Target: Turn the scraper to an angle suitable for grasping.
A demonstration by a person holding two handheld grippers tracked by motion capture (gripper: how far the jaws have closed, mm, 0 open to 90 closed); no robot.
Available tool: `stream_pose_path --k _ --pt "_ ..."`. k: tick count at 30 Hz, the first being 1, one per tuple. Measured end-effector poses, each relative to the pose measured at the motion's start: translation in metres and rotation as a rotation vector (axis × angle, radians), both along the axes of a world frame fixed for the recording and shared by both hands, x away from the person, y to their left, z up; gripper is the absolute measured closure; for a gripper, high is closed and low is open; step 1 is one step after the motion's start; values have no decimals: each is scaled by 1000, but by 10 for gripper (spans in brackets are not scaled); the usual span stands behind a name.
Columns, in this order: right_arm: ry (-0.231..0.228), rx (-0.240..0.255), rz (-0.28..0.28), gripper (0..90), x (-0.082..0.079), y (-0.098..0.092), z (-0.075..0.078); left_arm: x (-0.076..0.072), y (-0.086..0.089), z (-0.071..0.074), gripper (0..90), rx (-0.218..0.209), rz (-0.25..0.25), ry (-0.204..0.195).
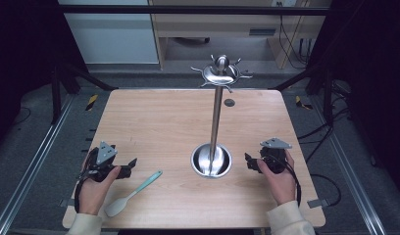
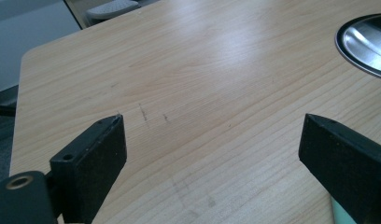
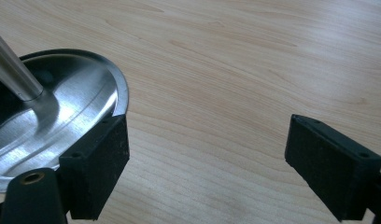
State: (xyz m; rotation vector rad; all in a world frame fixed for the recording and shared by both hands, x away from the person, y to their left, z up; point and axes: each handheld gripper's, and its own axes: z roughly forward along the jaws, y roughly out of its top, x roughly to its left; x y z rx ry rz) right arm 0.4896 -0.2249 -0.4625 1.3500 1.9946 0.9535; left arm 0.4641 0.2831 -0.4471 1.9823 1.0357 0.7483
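From above, the left gripper [image 1: 132,162] and right gripper [image 1: 247,160] rested on the light wooden table [image 1: 159,122] — a teal-handled grey spatula [image 1: 133,194] near-left, a tall steel hook stand [image 1: 216,117] at centre. In both gripper views the jaws gaped wide, grasping nothing.

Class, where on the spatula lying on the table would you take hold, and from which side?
Grip the spatula mid-handle from above, jaws across it: the teal handle is slim and straight, the blade wide and flat. The left hand-held gripper is nearest.

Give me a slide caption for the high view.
Two open claws, left and right, flank a steel stand; spatula lies nearby.
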Motion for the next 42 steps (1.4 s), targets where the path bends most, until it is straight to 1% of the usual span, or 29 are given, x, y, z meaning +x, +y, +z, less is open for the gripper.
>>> stream_pose_path --k 1,4,5,6,10,12,13,14,15,16,17,18,19,20,22,23,25,26,28,29,31,32,33,34,35,38,40,41,42 --pt "-1 -1 -1 139 0 -1 0 0 -2 0 76 -5 1 6" --pt "-2 3 -5 140 0 -2 -1 1 -7 -1 83 6 -4 17" --pt "-1 3 -3 143 -1 -3 -1 1 -10 0 123 22 0 19" --pt "0 0 -3 146 -1 -3 -2 1 -16 0 156 60 10 11" --pt "0 10 -4 147 -1 -4 -2 0 -23 -1 144 57 -1 2" --pt "2 14 -8 147 -1 -3 -1 -1 -27 -2 146 76 -12 6" --pt "1 16 -4 149 -1 -2 -1 -2 -29 -3 202 85 -14 13" --pt "1 16 -4 149 -1 -2 -1 -2 -29 -4 202 91 -19 16" --pt "1 10 -4 149 0 -1 -1 -3 -30 -5 255 96 -25 21" --pt "1 10 -4 149 0 -1 -1 -3 -31 -5 255 96 -29 22" --pt "-1 4 1 149 0 -1 -1 -3 -31 -5 282 98 -35 25" --pt "1 -3 -1 150 0 -1 -1 -3 -32 -5 345 104 -41 30" --pt "1 -3 -1 150 0 -1 -1 -2 -32 -5 345 107 -51 37" --pt "2 -6 0 151 0 -1 -1 -3 -32 -5 393 117 -65 49" --pt "6 -4 -6 154 0 -1 -2 -3 -32 -7 540 129 -72 67" --pt "6 -4 -6 154 0 -1 -2 -3 -32 -8 540 138 -85 82" --pt "9 -9 -7 156 2 -1 -2 -1 -33 -11 634 157 -117 122" --pt "8 -9 -10 156 2 -2 -2 0 -34 -13 690 167 -124 133" --pt "7 -12 -3 157 1 -1 -2 1 -36 -18 778 158 -134 162" --pt "7 -12 -3 157 1 -1 -2 2 -37 -19 778 161 -143 177" --pt "8 -8 2 158 0 1 -1 3 -38 -22 823 182 -166 201" --pt "10 -14 7 160 0 2 -1 5 -37 -23 858 175 -173 219" --pt "8 -17 12 161 0 2 -2 5 -37 -23 876 175 -173 219" --pt "9 -14 10 161 0 1 -2 6 -37 -25 892 152 -178 236" --pt "9 -14 10 161 0 1 -2 6 -37 -25 900 152 -178 236" --pt "11 -14 5 162 1 1 -2 6 -41 -26 900 134 -207 255" --pt "13 -24 3 164 1 1 -3 5 -46 -26 900 145 -221 254" --pt "9 -23 -3 171 1 2 -2 4 -52 -27 900 165 -239 250" --pt "9 -23 -3 171 1 2 -2 4 -52 -27 900 165 -239 250"
